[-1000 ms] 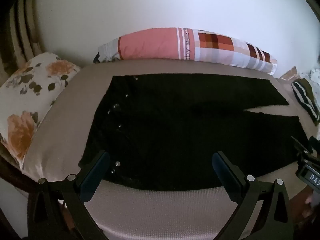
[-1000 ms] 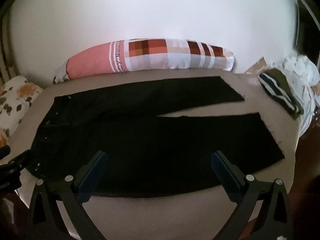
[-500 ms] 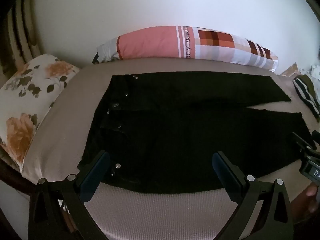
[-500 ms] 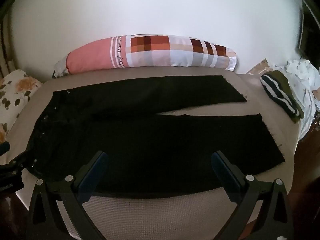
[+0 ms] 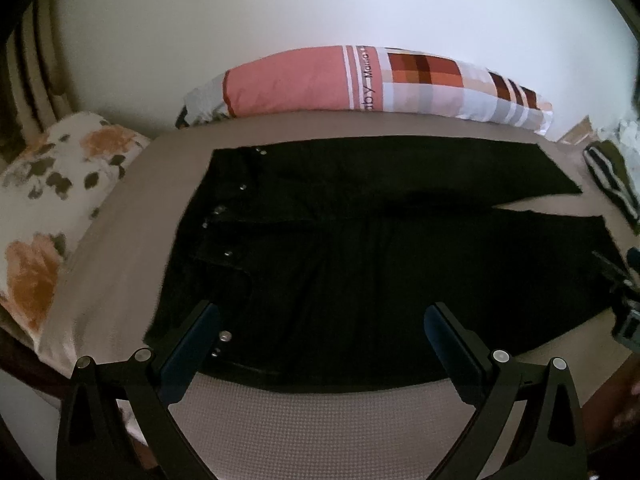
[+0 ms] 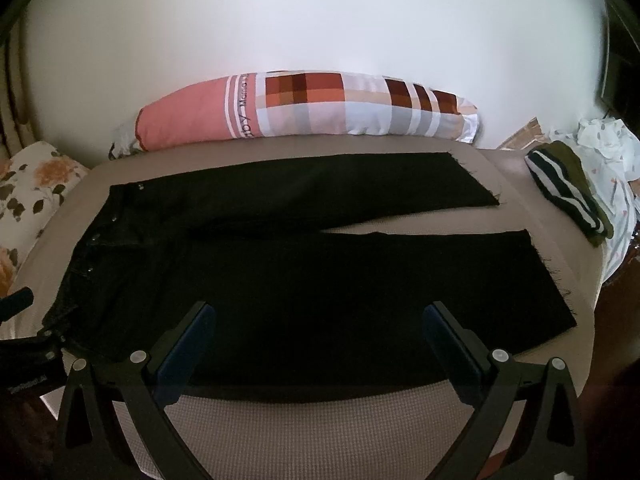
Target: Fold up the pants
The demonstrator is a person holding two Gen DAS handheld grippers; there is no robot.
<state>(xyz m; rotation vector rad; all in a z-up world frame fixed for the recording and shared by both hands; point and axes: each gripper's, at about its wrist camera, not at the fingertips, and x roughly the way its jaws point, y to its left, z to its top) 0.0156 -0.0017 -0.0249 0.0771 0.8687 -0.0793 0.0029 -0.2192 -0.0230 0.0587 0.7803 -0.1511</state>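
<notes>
Black pants (image 5: 360,248) lie flat on a beige bed, waistband with metal buttons to the left, two legs spread toward the right with frayed hems (image 6: 552,276). My left gripper (image 5: 320,320) is open, hovering over the near edge of the pants at the waist end. Over the near leg hangs my right gripper (image 6: 320,320), also open and holding nothing. In the right wrist view the left gripper's body (image 6: 24,344) shows at the left edge; the right gripper's body (image 5: 624,300) shows at the far right of the left wrist view.
A long pink and plaid bolster (image 6: 312,108) lies along the white wall behind the pants. A floral pillow (image 5: 44,208) sits at the left end. A striped dark garment (image 6: 568,192) and a white cloth (image 6: 600,140) lie at the right end. The beige mattress (image 6: 320,432) edge is nearest me.
Both grippers have drawn slightly nearer and lower over the pants; the view has shifted a little. The pants lie as before and both grippers stay open.
</notes>
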